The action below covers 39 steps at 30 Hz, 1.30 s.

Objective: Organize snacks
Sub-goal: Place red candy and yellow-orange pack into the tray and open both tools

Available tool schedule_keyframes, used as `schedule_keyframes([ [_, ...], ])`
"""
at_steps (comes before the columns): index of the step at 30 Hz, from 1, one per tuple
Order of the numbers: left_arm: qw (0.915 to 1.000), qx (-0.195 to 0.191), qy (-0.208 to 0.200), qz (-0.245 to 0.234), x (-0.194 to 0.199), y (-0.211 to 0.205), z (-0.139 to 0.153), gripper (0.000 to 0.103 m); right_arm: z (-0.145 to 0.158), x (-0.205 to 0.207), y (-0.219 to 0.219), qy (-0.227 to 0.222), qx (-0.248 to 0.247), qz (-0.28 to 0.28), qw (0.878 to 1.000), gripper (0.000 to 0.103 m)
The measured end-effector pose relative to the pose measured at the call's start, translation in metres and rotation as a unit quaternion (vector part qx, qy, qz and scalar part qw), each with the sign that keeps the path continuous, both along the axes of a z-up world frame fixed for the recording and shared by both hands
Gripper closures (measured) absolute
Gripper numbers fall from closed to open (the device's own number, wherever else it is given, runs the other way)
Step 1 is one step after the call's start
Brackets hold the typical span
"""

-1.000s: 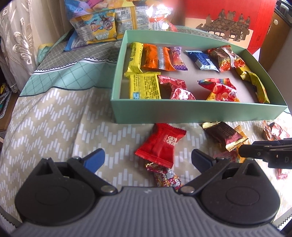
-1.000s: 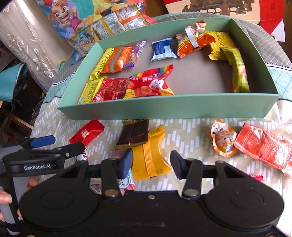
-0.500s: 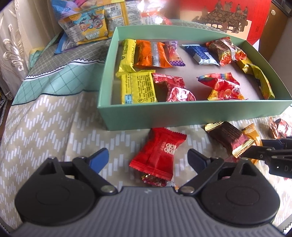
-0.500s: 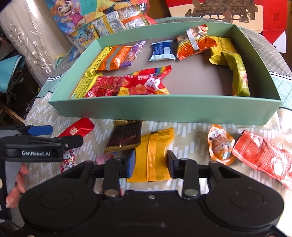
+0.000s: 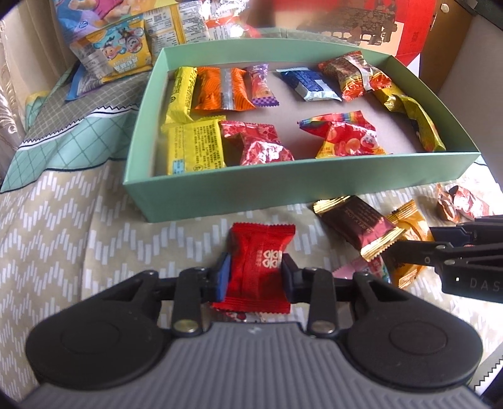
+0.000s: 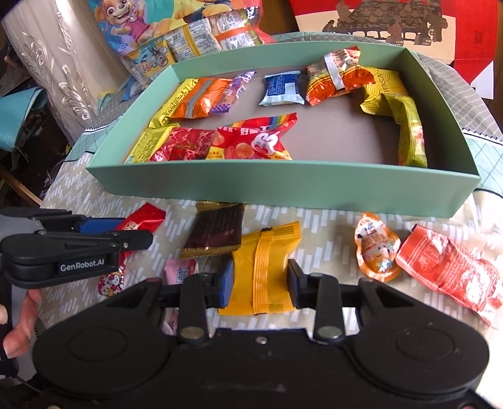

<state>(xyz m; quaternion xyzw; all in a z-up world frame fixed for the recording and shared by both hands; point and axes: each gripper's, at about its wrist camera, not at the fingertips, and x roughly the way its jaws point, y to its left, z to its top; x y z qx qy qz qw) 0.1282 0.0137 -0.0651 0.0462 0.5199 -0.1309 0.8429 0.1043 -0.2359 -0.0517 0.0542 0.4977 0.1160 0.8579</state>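
A green box (image 5: 283, 185) (image 6: 283, 185) holds several wrapped snacks. My left gripper (image 5: 256, 272) is shut on a red candy packet (image 5: 262, 248), in front of the box's near wall; it also shows in the right wrist view (image 6: 138, 220). My right gripper (image 6: 261, 280) is shut on a yellow snack packet (image 6: 264, 261), which lies on the cloth and also shows in the left wrist view (image 5: 408, 220). A brown chocolate packet (image 6: 217, 231) (image 5: 358, 223) lies just left of the yellow one.
Loose on the patterned cloth (image 5: 63, 251): an orange jelly pouch (image 6: 375, 247), a crumpled red-orange wrapper (image 6: 446, 267), a pink packet (image 6: 180, 270) and a small cartoon candy (image 6: 110, 280). Large snack bags (image 5: 119, 53) and a red carton (image 5: 393, 25) stand behind the box.
Both grippers have closed. The left went from wide open to gripping the red candy packet. The right narrowed around the yellow packet and now grips it.
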Motion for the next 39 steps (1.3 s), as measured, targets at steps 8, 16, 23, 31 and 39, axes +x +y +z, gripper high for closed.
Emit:
schedule_keyframes([
  [8, 0.9997, -0.019, -0.007, -0.013, -0.022, 0.000, 0.022, 0.070, 0.016, -0.021, -0.027, -0.010, 0.023, -0.019, 0.999, 0.070],
  [16, 0.9981, -0.043, -0.038, -0.022, -0.024, -0.009, 0.059, 0.070, 0.056, -0.019, -0.036, -0.045, 0.069, -0.017, 0.996, 0.070],
  [23, 0.9958, -0.029, -0.087, -0.005, 0.018, -0.021, 0.081, 0.070, 0.081, 0.027, -0.030, -0.076, 0.089, -0.023, 0.993, 0.070],
  [31, 0.9962, -0.021, -0.082, 0.021, 0.084, -0.028, 0.067, 0.070, 0.072, 0.100, -0.012, -0.064, 0.095, -0.034, 0.993, 0.069],
  [39, 0.9975, -0.023, -0.059, 0.031, 0.119, -0.031, 0.042, 0.070, 0.050, 0.145, 0.004, -0.045, 0.092, -0.036, 0.994, 0.069],
])
